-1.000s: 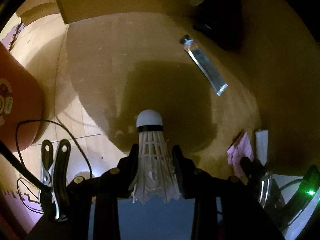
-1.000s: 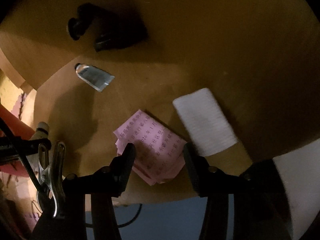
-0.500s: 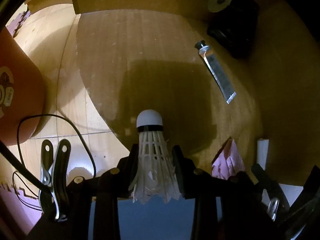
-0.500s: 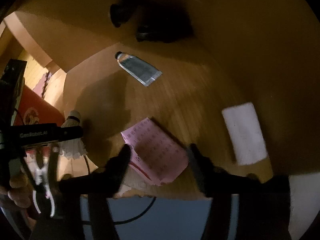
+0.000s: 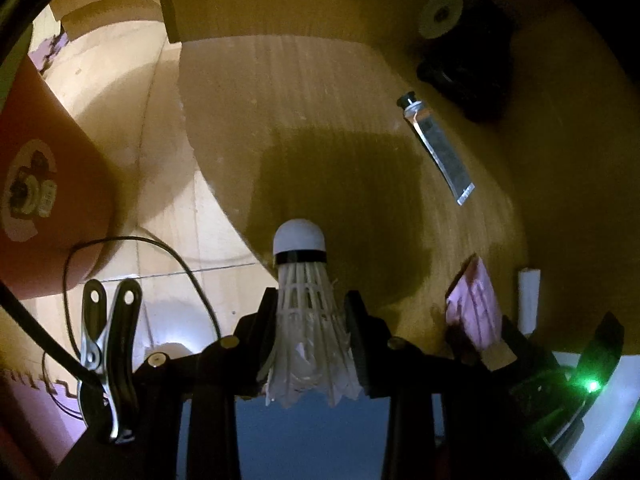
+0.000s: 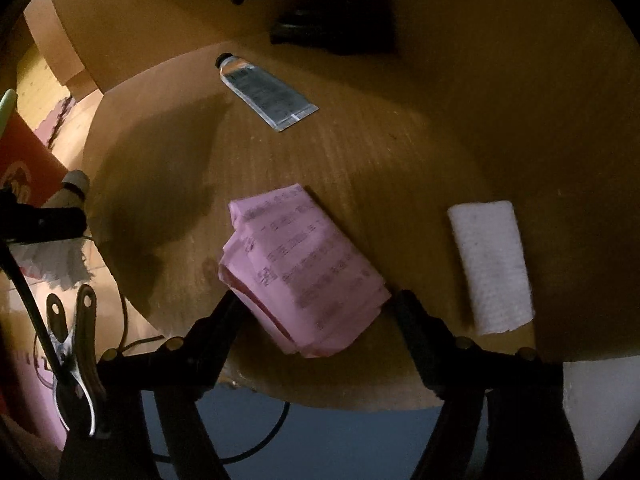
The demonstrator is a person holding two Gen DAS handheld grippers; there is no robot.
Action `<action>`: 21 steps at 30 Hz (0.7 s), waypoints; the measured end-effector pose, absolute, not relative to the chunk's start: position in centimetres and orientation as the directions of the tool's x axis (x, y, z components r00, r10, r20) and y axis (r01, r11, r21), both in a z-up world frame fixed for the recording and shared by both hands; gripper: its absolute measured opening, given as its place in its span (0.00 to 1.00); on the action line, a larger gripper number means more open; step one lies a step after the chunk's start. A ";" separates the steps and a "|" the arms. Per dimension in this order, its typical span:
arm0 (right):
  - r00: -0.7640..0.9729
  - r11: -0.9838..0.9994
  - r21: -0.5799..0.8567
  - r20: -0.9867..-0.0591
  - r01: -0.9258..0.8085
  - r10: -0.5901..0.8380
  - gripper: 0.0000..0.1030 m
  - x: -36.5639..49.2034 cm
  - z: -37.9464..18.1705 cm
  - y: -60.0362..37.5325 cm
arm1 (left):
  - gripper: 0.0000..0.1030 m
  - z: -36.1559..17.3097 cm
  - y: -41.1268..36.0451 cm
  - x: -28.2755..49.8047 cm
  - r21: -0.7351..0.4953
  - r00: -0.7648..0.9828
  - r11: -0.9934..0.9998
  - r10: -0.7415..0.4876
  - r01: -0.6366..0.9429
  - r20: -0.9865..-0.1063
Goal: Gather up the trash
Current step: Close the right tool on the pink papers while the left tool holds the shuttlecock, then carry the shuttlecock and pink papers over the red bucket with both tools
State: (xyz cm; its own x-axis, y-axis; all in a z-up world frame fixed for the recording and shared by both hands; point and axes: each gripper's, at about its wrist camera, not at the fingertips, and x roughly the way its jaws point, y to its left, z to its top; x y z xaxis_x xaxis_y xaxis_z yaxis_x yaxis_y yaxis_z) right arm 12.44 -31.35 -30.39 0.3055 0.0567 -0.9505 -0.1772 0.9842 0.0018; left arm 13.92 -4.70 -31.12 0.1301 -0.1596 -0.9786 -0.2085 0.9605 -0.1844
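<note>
My left gripper point(image 5: 311, 300) is shut on a white feather shuttlecock point(image 5: 306, 332), cork end pointing down over the left edge of the round wooden table point(image 5: 320, 120). From the right wrist view the shuttlecock point(image 6: 60, 256) hangs off to the left. A folded pink printed paper point(image 6: 296, 256) lies flat near the table's front edge. My right gripper point(image 6: 318, 304) straddles it, one finger at each side, jaws closing; I see no firm pinch on the paper. The pink paper point(image 5: 476, 308) also shows at the lower right of the left wrist view.
A silver tube point(image 6: 266, 92) with a black cap lies farther back on the table. A white folded pad point(image 6: 490, 264) lies right of the paper. A dark bulky object point(image 6: 320, 20) sits at the far edge. A red container point(image 5: 48, 184) stands on the floor to the left.
The right gripper widened its jaws, rolled, and shifted so the pink paper sits centred between the fingers. The left gripper carried the shuttlecock leftward toward the table's edge.
</note>
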 end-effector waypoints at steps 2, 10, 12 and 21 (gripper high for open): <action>0.313 0.989 0.001 -0.949 -0.149 0.048 0.43 12.2 -30.0 -31.4 | 0.33 -30.7 -4.4 13.7 -0.182 0.134 0.961 -0.157 -0.208 -0.979; 0.287 0.992 0.117 -0.950 -0.050 0.126 0.01 11.6 -29.8 -31.9 | 0.33 -27.3 -2.9 11.9 -0.178 0.163 0.961 -0.145 -0.212 -0.976; 0.290 0.984 0.175 -0.941 -0.028 0.175 0.01 11.2 -29.7 -32.2 | 0.33 -26.4 -2.3 11.4 -0.182 0.167 0.957 -0.146 -0.227 -0.975; 0.359 0.952 0.305 -0.893 0.039 0.271 0.37 10.7 -27.8 -32.8 | 0.33 -21.7 0.9 10.0 -0.167 0.164 0.957 -0.130 -0.236 -0.978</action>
State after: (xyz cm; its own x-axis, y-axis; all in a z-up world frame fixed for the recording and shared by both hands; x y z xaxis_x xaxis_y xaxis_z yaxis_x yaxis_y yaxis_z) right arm 10.67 -32.75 -27.80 0.3592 0.2712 -0.8930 0.0393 0.9516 0.3049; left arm 10.03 0.86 -21.70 0.1643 -0.1299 -0.9778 -0.2362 0.9573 -0.1669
